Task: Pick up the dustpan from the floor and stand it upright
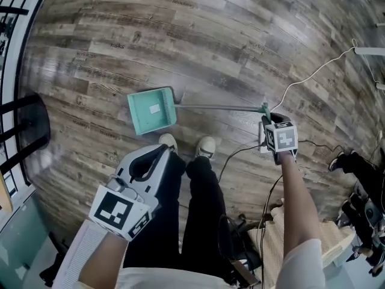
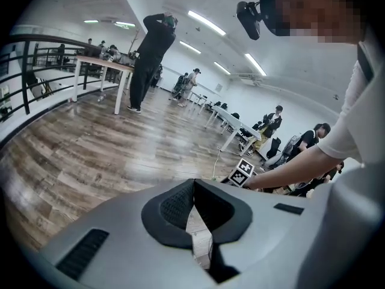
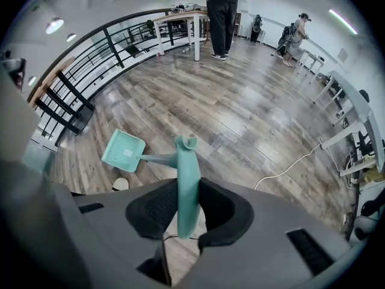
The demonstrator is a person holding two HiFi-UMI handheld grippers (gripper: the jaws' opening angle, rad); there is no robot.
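Right tool (image 3: 183,198) around half-hidden dustpan handle (image 3: 187,161)

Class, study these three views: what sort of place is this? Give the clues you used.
Probably a large open-plan office or lab: long white tables with people at them, ceiling strip lights, a grey-brown wood-plank floor and a black metal railing.

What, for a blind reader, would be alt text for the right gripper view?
The right gripper holds a teal dustpan by its handle between its jaws; the pan is at the far end, down near a shoe on the wooden floor. People stand by tables farther back.
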